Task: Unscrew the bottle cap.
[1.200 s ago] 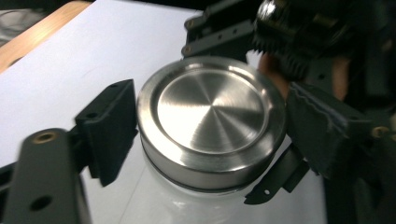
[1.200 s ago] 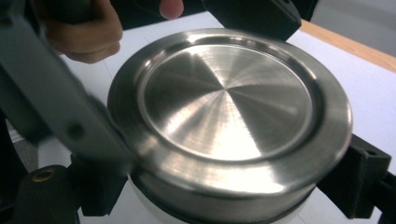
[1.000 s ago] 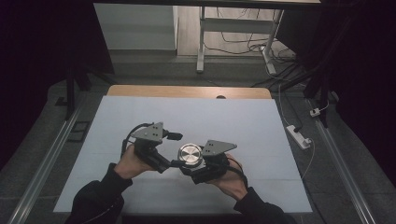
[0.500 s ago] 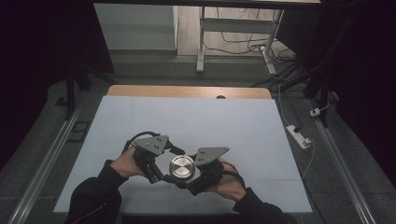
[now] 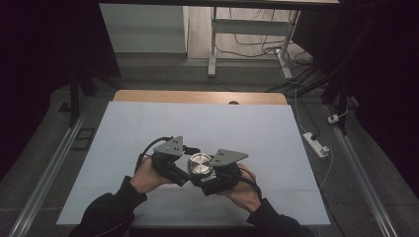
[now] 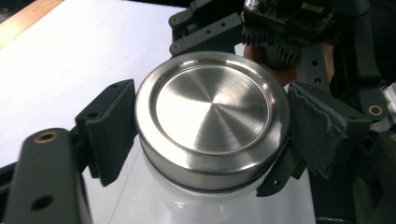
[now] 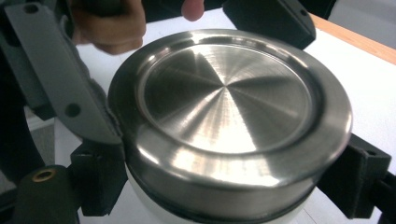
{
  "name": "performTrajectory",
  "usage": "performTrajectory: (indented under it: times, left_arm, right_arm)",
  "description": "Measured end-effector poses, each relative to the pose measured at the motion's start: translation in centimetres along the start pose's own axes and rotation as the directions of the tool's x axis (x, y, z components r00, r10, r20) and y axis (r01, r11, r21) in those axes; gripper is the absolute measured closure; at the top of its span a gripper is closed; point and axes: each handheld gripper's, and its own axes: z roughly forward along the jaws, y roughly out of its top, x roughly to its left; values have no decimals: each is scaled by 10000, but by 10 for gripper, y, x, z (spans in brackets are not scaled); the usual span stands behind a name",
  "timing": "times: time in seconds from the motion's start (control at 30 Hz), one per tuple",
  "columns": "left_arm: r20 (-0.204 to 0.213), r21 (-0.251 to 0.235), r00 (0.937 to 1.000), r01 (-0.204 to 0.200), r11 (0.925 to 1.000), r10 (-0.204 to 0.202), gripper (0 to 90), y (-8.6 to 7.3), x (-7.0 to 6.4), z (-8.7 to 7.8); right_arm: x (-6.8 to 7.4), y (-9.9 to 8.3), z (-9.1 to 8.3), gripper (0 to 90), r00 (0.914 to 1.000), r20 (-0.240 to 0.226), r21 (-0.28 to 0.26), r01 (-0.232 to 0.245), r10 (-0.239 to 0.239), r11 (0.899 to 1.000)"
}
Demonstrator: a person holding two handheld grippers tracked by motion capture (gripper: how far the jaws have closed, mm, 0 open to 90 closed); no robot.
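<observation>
A white container (image 6: 187, 205) with a round brushed-steel lid (image 5: 200, 164) is held between both grippers over the near middle of the white table. My left gripper (image 5: 188, 165) comes in from the left, and its pads (image 6: 114, 130) press the rim of the steel lid (image 6: 212, 116) from both sides. From the right comes my right gripper (image 5: 210, 174), its black jaws closed just under the lid (image 7: 229, 107), where the white body (image 7: 144, 205) begins. Whether the container rests on the table or hangs above it cannot be told.
The white table surface (image 5: 197, 123) ends in a wooden strip (image 5: 197, 97) at the far edge. A white power strip (image 5: 316, 144) lies on the floor off the right side. Metal rails (image 5: 49, 168) run along both sides.
Both hands and the container drew towards the near edge and left, then came back away and right to about where they began. Both grips have stayed the same.
</observation>
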Motion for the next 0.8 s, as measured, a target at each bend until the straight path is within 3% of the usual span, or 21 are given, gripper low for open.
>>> performTrajectory:
  times: [0.1,0.13,0.23,0.27,0.3,0.33,0.43,0.5,0.6,0.63,0.67,0.73,0.8]
  left_arm:
    - [645,-399,9978,-103,9991,129,109,2,6,-14]
    - [682,-554,9974,-180,9983,217,95,1,7,-20]
    - [1301,-479,9886,-707,9963,764,78,-1,10,-31]
    - [1477,-426,9838,-962,9945,1014,85,-2,9,-33]
    - [1751,-409,9768,-1179,9922,1233,85,-3,9,-34]
    - [1928,-407,9710,-1359,9899,1412,91,-4,8,-35]
    - [2572,-308,9498,-1763,9838,1783,105,-6,5,-32]
    - [2833,-146,9386,-2009,9795,1967,131,-6,2,-28]
    - [2851,128,9325,-2351,9719,2218,197,-5,-3,-22]
    - [2858,57,9323,-2329,9725,2216,197,-6,-4,-20]
    - [2681,54,9367,-2353,9719,2253,206,-6,-5,-20]
    - [2195,69,9549,-2066,9784,2001,207,-5,-5,-17]
    - [1615,10,9731,-1666,9860,1643,207,-5,-5,-14]
  right_arm:
    - [1,2,-3,143,9995,-308,-164,117,-122,9998]
    - [2,3,-4,143,9988,-480,-209,99,-109,9997]
    - [3,3,-4,143,9963,-844,-247,153,-173,9996]
    - [5,3,-3,143,9905,-1348,-210,241,-267,9995]
    - [5,3,-3,143,9905,-1348,-210,241,-267,9995]
    - [7,3,-2,142,9822,-1824,-187,412,-440,9990]
    - [11,4,0,143,9751,-2136,-183,574,-600,9982]
    - [17,4,1,143,9619,-2593,-183,851,-870,9962]
    - [21,5,2,142,9548,-2749,-148,1135,-1132,9934]
    - [21,5,2,142,9548,-2749,-148,1135,-1132,9934]
    - [21,5,1,143,9606,-2539,-53,1159,-1134,9933]
    - [19,5,1,143,9652,-2372,-56,1121,-1102,9937]
    - [13,5,0,143,9829,-1653,23,827,-812,9966]
